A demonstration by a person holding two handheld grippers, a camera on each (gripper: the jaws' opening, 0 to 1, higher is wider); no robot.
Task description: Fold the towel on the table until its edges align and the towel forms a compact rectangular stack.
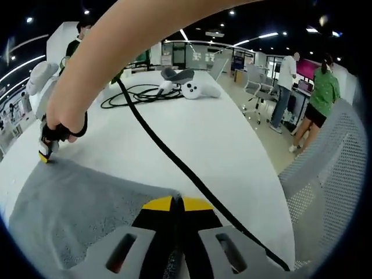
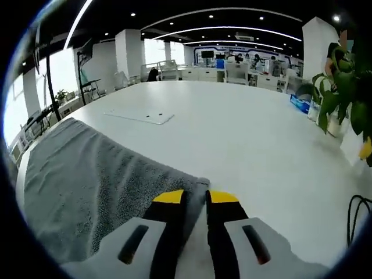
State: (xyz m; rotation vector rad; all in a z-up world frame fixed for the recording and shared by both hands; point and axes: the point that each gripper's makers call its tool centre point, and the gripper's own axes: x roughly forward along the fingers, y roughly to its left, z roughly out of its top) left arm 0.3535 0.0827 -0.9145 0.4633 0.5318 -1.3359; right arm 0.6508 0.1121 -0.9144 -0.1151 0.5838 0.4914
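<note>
White table (image 2: 244,133) bare beyond towel (image 2: 87,174) edge; both jaws pinching corners.

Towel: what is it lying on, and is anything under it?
The grey towel lies flat on the white table, with both grippers at its corners: right gripper, left gripper. Whatever is beneath the cloth is covered; no bulge shows.

White table (image 1: 232,145), grey towel (image 1: 75,203) spread flat, black cable (image 1: 174,160), white controller (image 1: 195,90)
</note>
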